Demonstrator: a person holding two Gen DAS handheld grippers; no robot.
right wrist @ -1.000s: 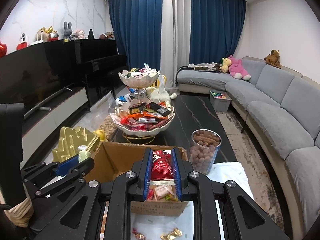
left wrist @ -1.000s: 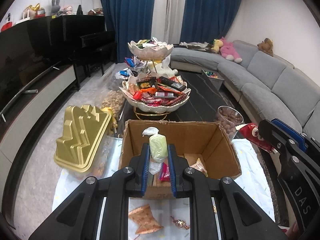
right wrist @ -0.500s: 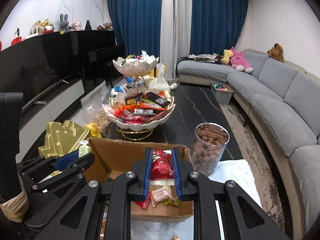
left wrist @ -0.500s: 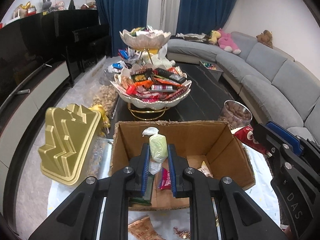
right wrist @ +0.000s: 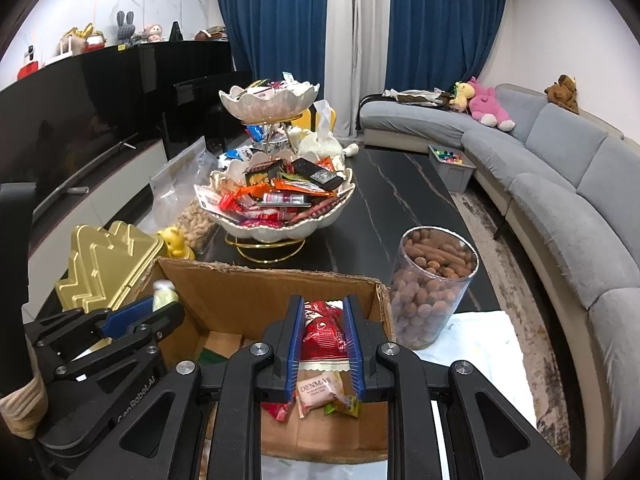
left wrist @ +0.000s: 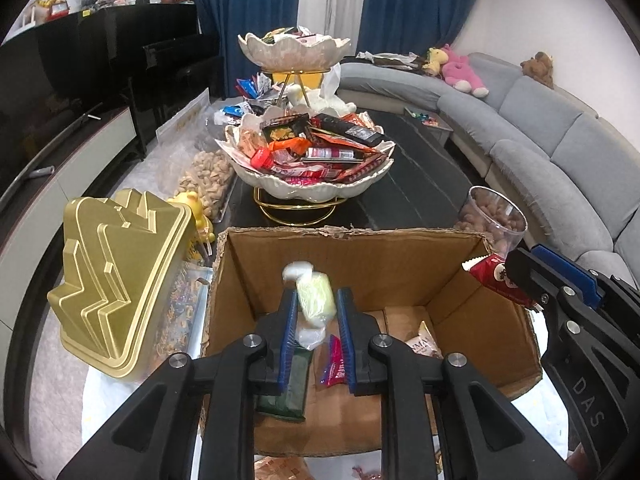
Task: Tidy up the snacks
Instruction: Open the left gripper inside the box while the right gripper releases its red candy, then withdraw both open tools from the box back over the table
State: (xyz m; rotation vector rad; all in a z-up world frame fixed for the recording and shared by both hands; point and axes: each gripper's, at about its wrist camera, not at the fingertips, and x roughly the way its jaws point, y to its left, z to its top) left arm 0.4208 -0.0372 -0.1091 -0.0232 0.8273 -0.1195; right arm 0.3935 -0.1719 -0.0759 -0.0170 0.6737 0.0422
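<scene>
Over the cardboard box (left wrist: 376, 264), left view: left gripper (left wrist: 316, 312) jaws opening, pale green candy (left wrist: 316, 300) w/ blurred wrapper slipping between them. Drop step. Right view: right gripper (right wrist: 323, 332) clamped on red packet (right wrist: 323, 330) above box; next, release it inside.

Both grippers are black plastic with blue ribbed pads (left wrist: 289, 340) and silver screws (right wrist: 387, 348). The left gripper (right wrist: 132, 316) has white lettering; a beige cuff (right wrist: 24, 412) sits behind it.
</scene>
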